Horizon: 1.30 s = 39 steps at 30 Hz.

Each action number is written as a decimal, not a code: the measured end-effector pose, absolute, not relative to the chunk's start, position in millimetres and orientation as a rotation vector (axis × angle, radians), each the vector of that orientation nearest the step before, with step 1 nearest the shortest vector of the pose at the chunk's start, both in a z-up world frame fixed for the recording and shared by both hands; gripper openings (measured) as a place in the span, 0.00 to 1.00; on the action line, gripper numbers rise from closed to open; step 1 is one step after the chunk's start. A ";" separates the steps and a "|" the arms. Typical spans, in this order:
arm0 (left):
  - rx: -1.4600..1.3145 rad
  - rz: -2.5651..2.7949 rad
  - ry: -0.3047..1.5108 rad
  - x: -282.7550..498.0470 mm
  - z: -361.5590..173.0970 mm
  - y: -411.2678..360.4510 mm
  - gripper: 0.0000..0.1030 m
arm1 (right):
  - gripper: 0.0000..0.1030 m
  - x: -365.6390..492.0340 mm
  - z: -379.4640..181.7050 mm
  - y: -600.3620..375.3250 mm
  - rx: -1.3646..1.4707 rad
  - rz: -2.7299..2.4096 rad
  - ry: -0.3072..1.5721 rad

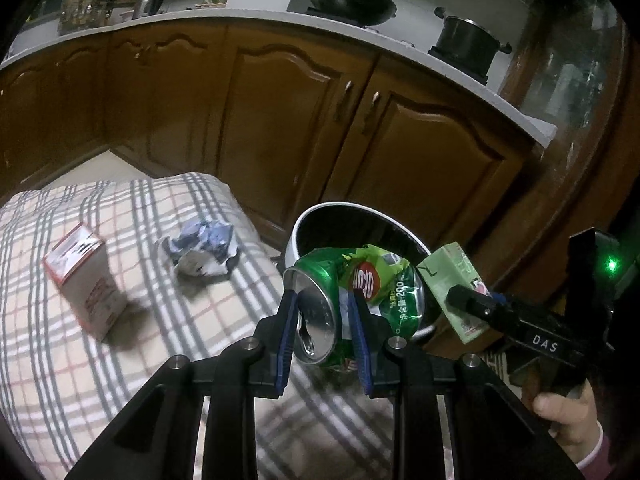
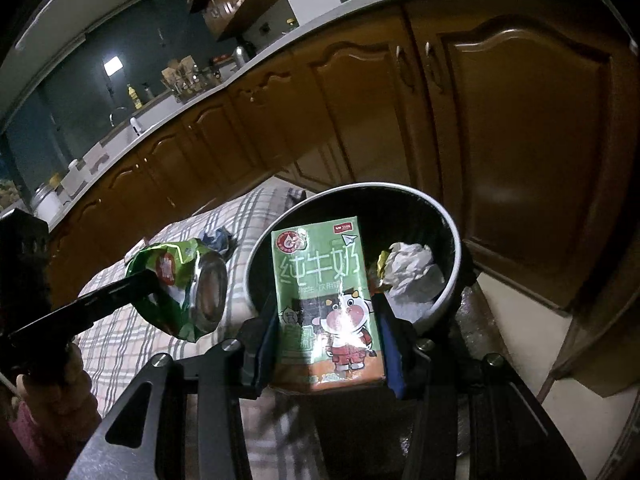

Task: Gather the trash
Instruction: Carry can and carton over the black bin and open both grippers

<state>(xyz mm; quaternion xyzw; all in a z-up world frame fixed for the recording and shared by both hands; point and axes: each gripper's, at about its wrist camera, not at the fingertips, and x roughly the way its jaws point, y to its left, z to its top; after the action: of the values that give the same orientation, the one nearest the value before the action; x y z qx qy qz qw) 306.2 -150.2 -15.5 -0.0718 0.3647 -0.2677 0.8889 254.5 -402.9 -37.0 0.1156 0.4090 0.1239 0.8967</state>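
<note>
Gripping a crushed green can point(image 1: 352, 296), my left gripper point(image 1: 324, 312) has its blue jaws clamped on the can's rim end, the silver top turned towards the lens. Green crumpled print on the can's far side hides part of the bin point(image 1: 320, 216) behind it, so from the left wrist I see only the bin's white rim and dark inner wall. My right gripper point(image 2: 326, 320) has its jaws pressed on both sides of a green milk carton point(image 2: 324, 288), held upright; the carton's base is cut off by the gripper body. The carton sits in front of the bin's mouth point(image 2: 452, 220) and blocks most of the inside; beside it I can make out crumpled white paper point(image 2: 412, 272) and a scrap of yellow, nothing more. On the checked cloth point(image 1: 60, 360), which covers whatever lies beneath, a red-and-white box point(image 1: 84, 280) stands near a blue-and-white crumpled wad point(image 1: 200, 248), the two apart. The box's print is too blurred to read. A hand point(image 1: 564, 412) with a pink cuff holds the right gripper's handle at the edge of the left view. Cabinet doors point(image 1: 280, 120) behind are dim.
</note>
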 end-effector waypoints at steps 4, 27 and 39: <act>-0.137 -0.551 0.765 319.7 -16.4 -163.8 0.23 | 0.44 264.4 -36.5 -406.1 0.233 0.245 0.848; -0.096 -0.535 0.829 377.5 -34.1 -218.7 0.23 | 0.44 316.9 -55.8 -420.0 0.215 0.207 0.920; -0.128 -0.538 0.865 378.2 -40.2 -216.5 0.35 | 0.67 320.4 -60.6 -427.9 0.267 0.210 0.932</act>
<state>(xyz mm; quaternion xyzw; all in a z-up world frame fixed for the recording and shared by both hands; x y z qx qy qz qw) 378.2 -216.5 -40.2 -0.0611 0.4136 -0.2574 0.8712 320.4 -427.9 -60.6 0.1279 0.4473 0.1008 0.8794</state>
